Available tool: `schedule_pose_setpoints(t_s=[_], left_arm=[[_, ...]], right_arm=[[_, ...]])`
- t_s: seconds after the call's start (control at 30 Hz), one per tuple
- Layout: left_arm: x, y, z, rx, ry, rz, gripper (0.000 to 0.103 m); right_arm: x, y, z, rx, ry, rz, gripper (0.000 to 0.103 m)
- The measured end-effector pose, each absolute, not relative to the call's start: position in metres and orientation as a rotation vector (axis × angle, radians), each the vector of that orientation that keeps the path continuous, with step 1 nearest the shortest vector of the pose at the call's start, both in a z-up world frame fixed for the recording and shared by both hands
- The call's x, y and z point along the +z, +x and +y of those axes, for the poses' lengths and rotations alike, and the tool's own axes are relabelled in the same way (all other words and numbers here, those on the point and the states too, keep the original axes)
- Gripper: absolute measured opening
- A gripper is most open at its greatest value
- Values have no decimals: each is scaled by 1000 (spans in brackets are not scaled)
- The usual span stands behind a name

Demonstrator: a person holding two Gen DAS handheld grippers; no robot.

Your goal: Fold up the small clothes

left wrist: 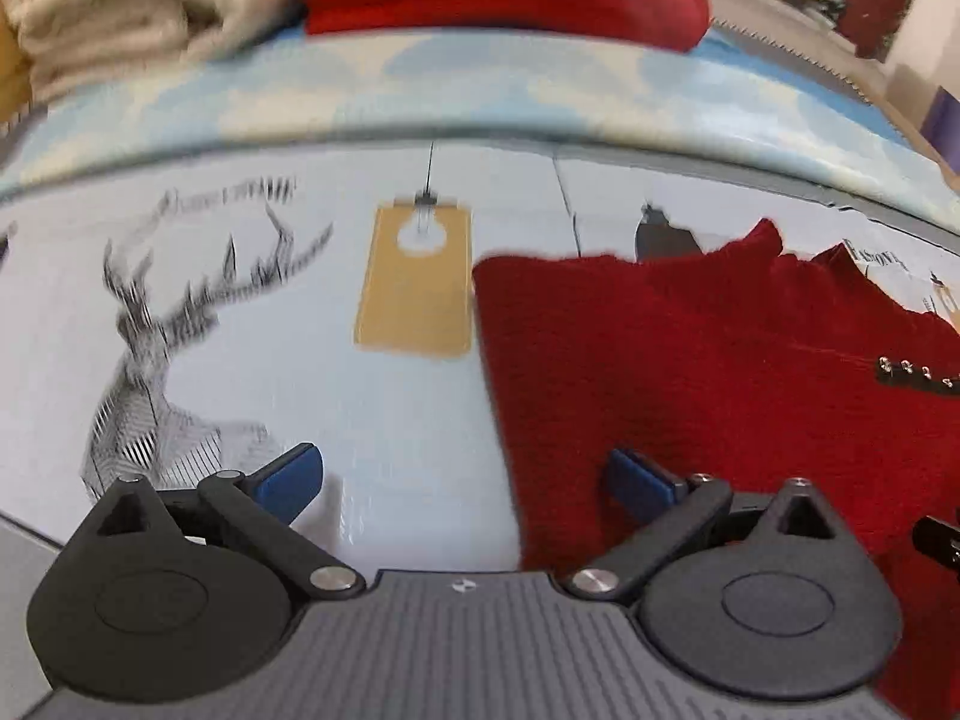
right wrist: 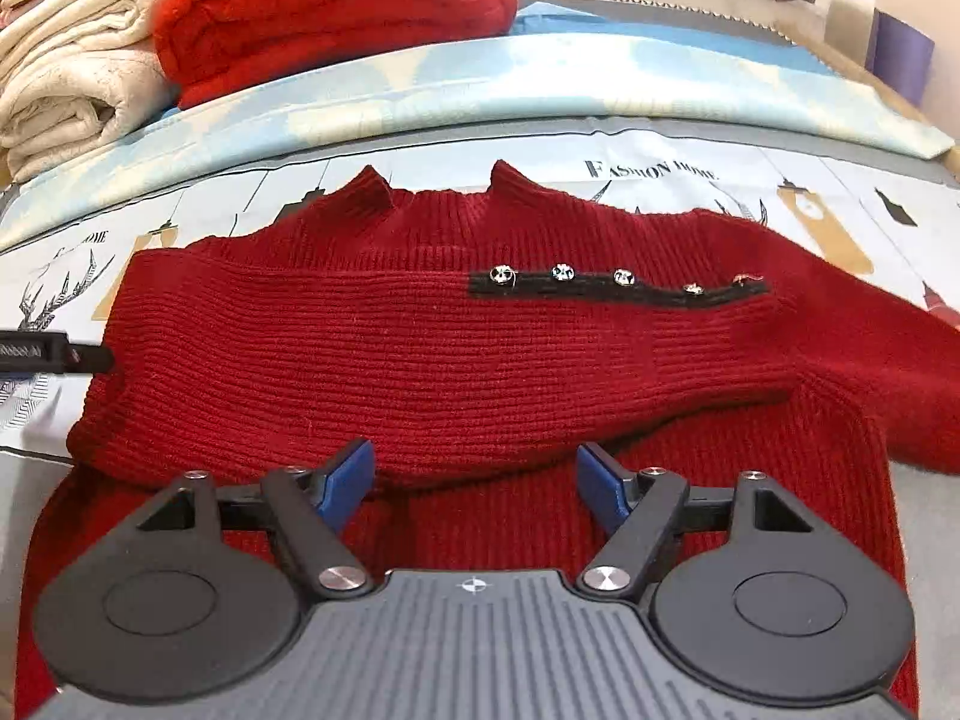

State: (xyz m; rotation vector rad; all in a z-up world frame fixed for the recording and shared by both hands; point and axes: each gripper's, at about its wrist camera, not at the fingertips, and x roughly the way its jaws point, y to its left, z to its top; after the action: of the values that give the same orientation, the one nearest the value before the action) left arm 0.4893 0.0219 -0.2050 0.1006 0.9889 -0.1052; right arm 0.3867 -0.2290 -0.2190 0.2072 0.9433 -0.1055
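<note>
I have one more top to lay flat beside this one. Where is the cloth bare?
Left of the dark red sweater, the printed cloth is bare around the deer print and yellow tag print. Behind, the folded red knit and cream blanket crowd the pale blue strip. The sweater's right sleeve reaches the frame edge.

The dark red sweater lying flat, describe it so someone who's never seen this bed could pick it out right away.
On the printed sheet with deer and lamp drawings, the dark red sweater lies spread flat in front, a sleeve folded across it. Unlike the brighter red folded knit stacked behind beside the cream blanket, it has a black strip with shiny buttons.
</note>
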Motion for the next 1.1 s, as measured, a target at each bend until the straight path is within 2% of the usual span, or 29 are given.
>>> schedule_pose_setpoints(t_s=[0.07, 0.13, 0.2, 0.33, 0.47, 0.6, 0.67, 0.73, 0.9, 1.1], left_arm=[[-219, 491, 19, -65, 183, 1014, 103], [-224, 490, 26, -58, 140, 1029, 103], [-210, 490, 29, -87, 71, 1064, 102], [-178, 473, 26, -132, 81, 974, 102], [-183, 461, 21, -180, 132, 1011, 103], [-207, 456, 16, -139, 203, 1087, 103], [-221, 455, 10, -144, 248, 1109, 103], [-235, 451, 5, -138, 293, 1121, 103], [-230, 449, 4, -137, 310, 1075, 103], [-213, 445, -3, -170, 342, 1023, 103]], right_arm=[[-231, 390, -229, -115, 173, 1007, 77], [-245, 393, -232, -102, 171, 1070, 78], [-234, 386, -233, -89, 189, 1019, 78], [-208, 373, -241, -79, 252, 927, 79], [-198, 365, -256, -122, 323, 832, 79], [-215, 376, -278, -195, 392, 837, 79], [-236, 386, -279, -224, 348, 914, 79], [-252, 389, -278, -225, 333, 947, 83], [-239, 384, -283, -227, 412, 921, 81], [-222, 377, -281, -275, 376, 865, 81]])
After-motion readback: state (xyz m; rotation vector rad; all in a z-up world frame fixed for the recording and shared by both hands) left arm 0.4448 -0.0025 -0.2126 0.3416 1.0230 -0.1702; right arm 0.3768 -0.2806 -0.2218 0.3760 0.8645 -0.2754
